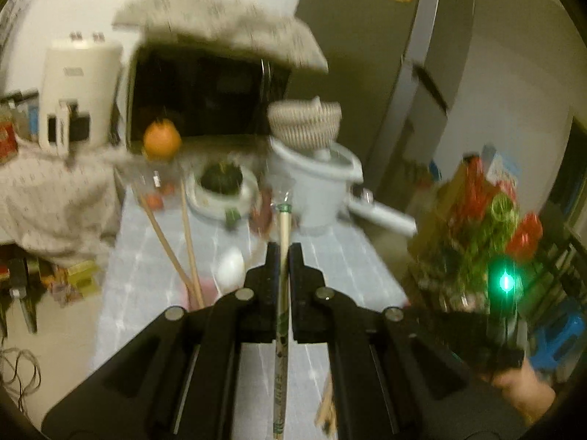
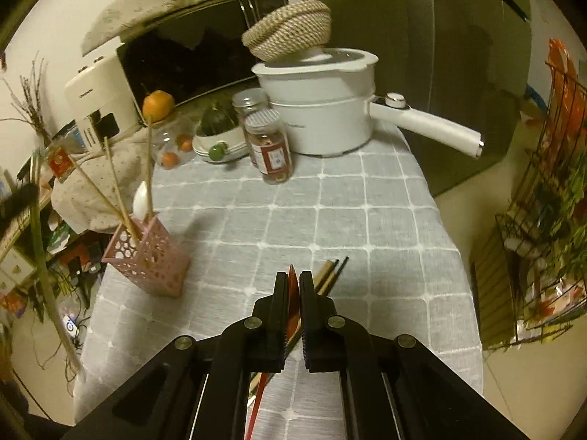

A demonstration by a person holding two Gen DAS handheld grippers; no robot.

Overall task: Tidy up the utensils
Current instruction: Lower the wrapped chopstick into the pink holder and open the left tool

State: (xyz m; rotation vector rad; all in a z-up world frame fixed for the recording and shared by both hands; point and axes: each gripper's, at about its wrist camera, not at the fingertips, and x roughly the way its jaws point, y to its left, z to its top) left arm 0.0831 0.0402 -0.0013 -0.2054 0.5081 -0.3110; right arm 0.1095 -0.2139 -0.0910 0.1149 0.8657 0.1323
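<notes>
Matt woven tablecloth (image 2: 367, 198), perforated pink plastic holder (image 2: 146, 256) of wooden chopsticks (image 2: 117, 187), glossy white pot (image 2: 323, 110).

Pink perforated holder (image 2: 148, 253) showing round holes, holding tan chopsticks (image 2: 117, 183) and a white spoon (image 2: 141, 198). Table (image 2: 367, 198) wearing grey cloth with white grid lines. Black fingers (image 2: 281, 293) gripping a red utensil (image 2: 292, 286). Pot (image 2: 323, 117) showing white, basket (image 2: 290, 29) beige woven, fruit (image 2: 157, 104) orange.
</notes>
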